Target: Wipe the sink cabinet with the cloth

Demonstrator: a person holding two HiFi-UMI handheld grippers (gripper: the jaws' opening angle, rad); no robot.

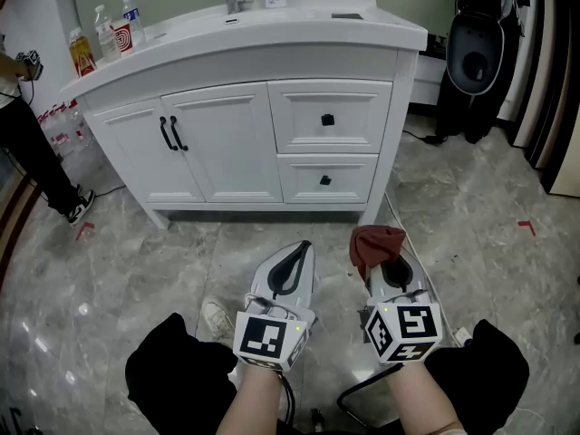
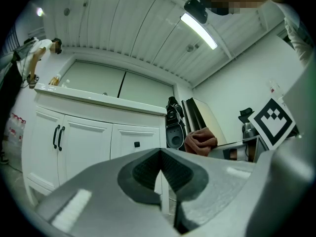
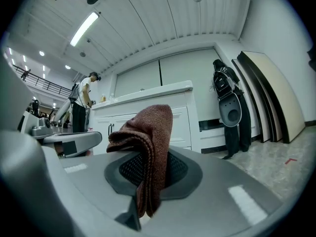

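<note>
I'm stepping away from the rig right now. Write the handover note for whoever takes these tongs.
Left tongs: shut, empty, held low in front of the body.
Right tongs: shut on the cloth, which sticks up folded from between them.
Sink cabinet: straight ahead, doors and drawers closed, bottles on its top at the left. Neither pair of tongs touches it.
Done: cloth is in hand.
Left: bring the cloth to the cabinet and wipe it; no contact yet.
</note>
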